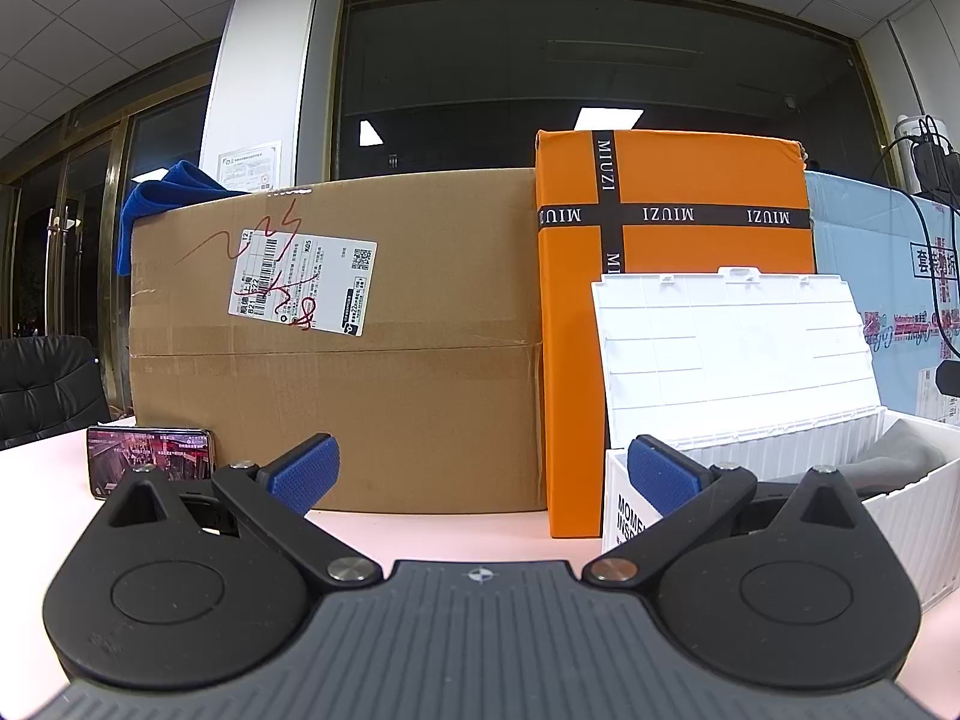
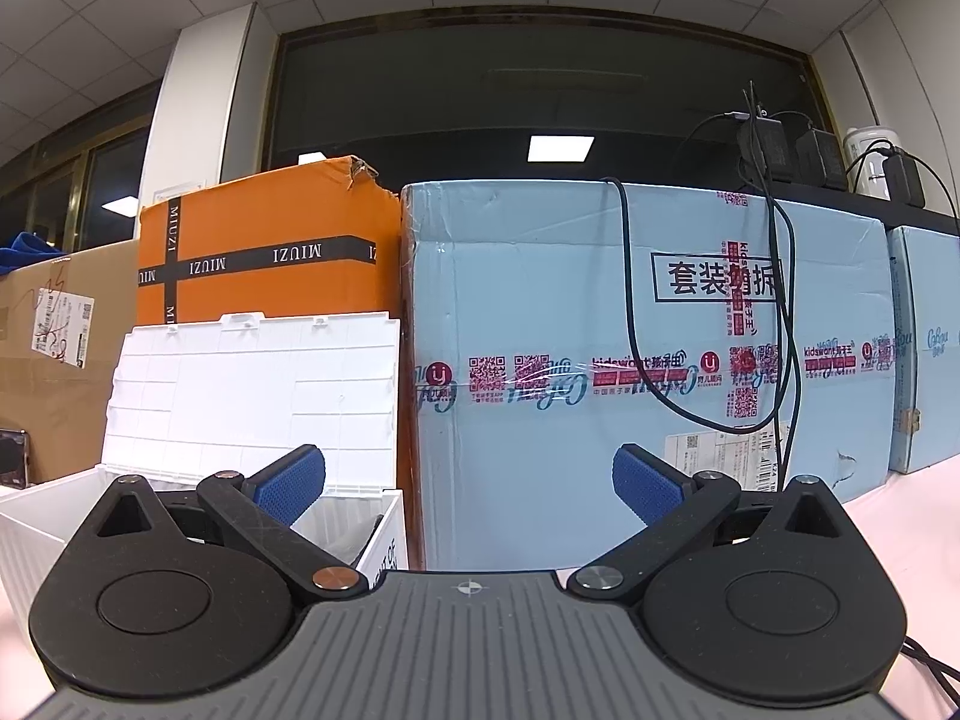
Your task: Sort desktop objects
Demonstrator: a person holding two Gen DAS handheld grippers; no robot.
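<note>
A white plastic storage box stands on the pale desk with its ribbed lid tipped up against the boxes behind; something grey lies inside. My left gripper is held level just left of the box, open, nothing between its blue pads. In the right wrist view the same box is at lower left, its lid upright. My right gripper is open and empty, pointing at the light blue carton. A phone with a lit screen leans against the brown carton.
A wall of cartons lines the desk's back: a brown carton with a blue cloth on top, an orange MIUZI box, and the blue carton with black cables draped over it. A black chair is at far left.
</note>
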